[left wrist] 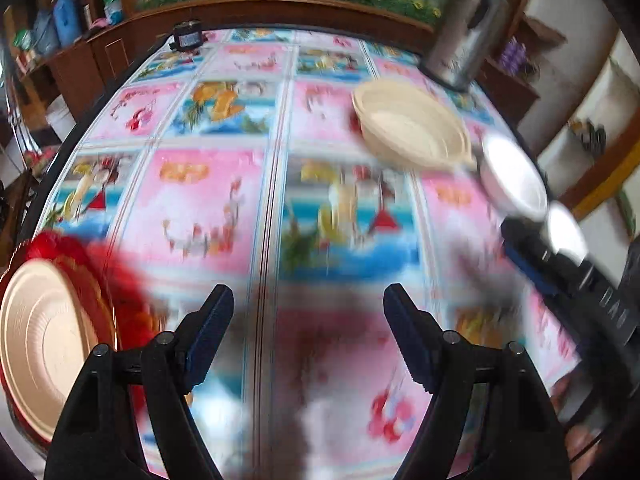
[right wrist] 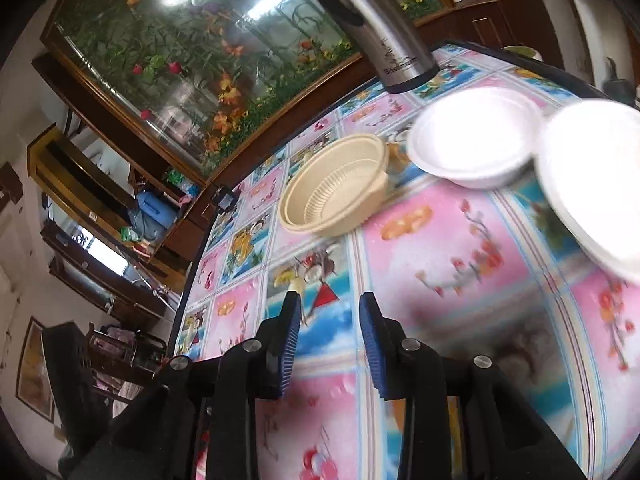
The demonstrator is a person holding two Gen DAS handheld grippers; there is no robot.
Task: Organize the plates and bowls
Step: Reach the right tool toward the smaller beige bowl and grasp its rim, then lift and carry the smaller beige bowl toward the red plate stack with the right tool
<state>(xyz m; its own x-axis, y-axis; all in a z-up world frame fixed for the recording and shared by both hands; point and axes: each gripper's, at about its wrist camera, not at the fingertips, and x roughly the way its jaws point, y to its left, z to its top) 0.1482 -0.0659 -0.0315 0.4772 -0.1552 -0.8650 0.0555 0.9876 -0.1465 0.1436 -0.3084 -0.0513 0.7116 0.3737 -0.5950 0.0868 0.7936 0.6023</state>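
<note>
- While the left claw (left wrist: pixel 308 300) hangs wide open and empty over the patterned bench (left wrist: pixel 208 200), a beige plate (left wrist: pixel 44 340) on red plates lies at its left.
- Right claw (right wrist: pixel 329 308) stands narrowly open, holding nothing.
- Beige bowls (right wrist: pixel 336 184), nested, sit beside two white foam bowls (right wrist: pixel 472 140), near the steel flask (right wrist: pixel 372 24).

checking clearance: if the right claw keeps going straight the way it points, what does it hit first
Probably just the patterned tablecloth. The open right claw has nothing between it and the beige bowls farther on, though depth is unclear.
</note>
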